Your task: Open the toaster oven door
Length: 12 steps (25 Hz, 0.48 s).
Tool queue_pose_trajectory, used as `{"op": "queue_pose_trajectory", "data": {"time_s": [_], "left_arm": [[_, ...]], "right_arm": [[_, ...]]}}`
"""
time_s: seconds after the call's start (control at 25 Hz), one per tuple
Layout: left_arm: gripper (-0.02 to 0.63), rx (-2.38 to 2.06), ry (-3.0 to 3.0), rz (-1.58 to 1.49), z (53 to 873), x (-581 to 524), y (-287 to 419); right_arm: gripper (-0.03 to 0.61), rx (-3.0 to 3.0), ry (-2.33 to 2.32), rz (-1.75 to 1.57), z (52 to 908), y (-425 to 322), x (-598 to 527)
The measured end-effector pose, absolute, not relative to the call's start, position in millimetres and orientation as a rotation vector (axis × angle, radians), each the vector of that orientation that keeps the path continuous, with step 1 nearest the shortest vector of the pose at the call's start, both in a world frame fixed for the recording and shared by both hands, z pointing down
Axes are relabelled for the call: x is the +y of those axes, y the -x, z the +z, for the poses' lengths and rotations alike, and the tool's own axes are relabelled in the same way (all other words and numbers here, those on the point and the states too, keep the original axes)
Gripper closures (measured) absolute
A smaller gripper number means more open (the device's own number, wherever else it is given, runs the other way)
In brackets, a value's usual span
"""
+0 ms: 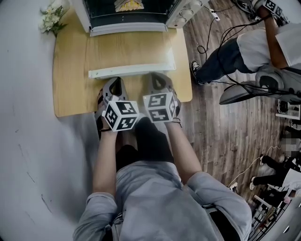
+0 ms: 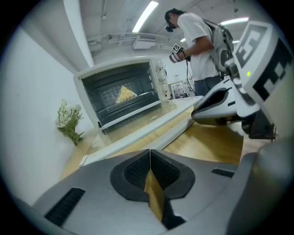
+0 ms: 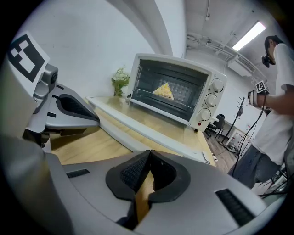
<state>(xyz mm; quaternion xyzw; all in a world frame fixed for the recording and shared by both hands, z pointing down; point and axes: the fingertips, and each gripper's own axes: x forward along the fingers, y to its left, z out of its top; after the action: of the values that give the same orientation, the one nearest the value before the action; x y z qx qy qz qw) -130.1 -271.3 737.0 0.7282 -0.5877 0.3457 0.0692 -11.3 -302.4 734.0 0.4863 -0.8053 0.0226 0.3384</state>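
Observation:
The white toaster oven (image 1: 127, 12) stands at the back of the wooden table (image 1: 70, 94). Its glass door (image 1: 131, 49) lies folded down flat, with the white handle bar (image 1: 131, 70) toward me. A yellow triangular piece (image 3: 164, 90) sits inside the oven (image 3: 174, 92). My left gripper (image 1: 115, 80) and right gripper (image 1: 157, 75) rest side by side just in front of the handle, both shut and with nothing between the jaws. The left gripper view shows the shut left gripper (image 2: 150, 151) pointing at the door (image 2: 138, 126). The right gripper (image 3: 149, 153) points at the handle (image 3: 151, 137).
A small bunch of white flowers (image 1: 52, 16) stands at the table's back left corner. A person in a white shirt (image 1: 254, 47) stands on the wooden floor to the right, among black cables (image 1: 221, 33). A white wall runs along the left.

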Motion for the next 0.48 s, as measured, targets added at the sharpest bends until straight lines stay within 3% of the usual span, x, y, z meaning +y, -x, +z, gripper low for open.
{"op": "queue_pose_trajectory", "data": {"time_s": [0.48], "left_arm": [[0.607, -1.765, -2.209, 0.88, 650.5, -250.7, 128.5]], "right_arm": [[0.578, -2.137, -1.285, 0.164, 655.5, 10.3, -275.2]]}}
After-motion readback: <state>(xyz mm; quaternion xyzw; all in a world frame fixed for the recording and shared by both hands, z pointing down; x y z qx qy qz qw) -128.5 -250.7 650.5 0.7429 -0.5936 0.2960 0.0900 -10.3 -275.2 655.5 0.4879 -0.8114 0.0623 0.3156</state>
